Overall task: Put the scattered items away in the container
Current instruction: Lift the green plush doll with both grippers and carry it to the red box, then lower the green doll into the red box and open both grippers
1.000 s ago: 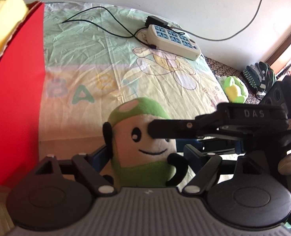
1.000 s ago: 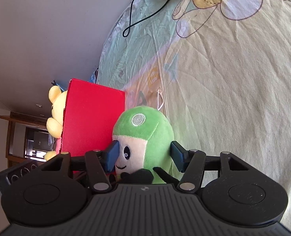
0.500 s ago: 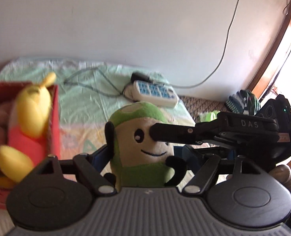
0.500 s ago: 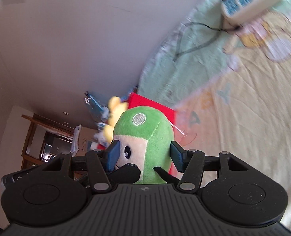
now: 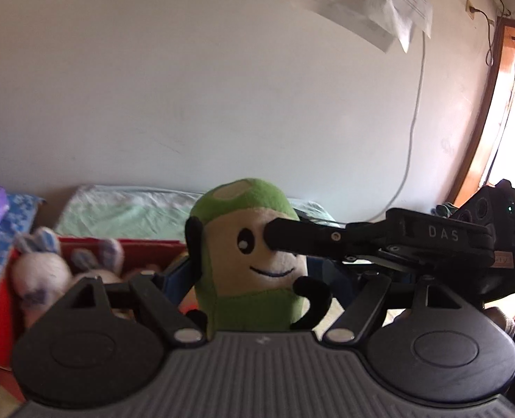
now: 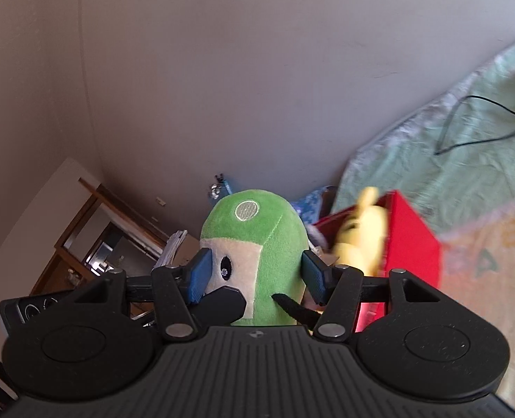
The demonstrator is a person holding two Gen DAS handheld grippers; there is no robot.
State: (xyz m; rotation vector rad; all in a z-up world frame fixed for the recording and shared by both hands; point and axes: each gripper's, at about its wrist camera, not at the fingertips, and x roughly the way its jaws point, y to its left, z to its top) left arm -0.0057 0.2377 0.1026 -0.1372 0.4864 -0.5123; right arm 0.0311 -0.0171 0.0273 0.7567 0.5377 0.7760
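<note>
Green plush toy (image 6: 257,257) upright, raised above the bed (image 6: 466,160), near the red box (image 6: 410,244). Right gripper (image 6: 255,275) clamped on its sides, blue pads (image 6: 198,275) pressing the fabric. Left gripper (image 5: 254,278) narrow around the same toy, contact hard to confirm. Yellow plush (image 6: 362,240) and pale bunny plush (image 5: 45,271) inside the box.
</note>
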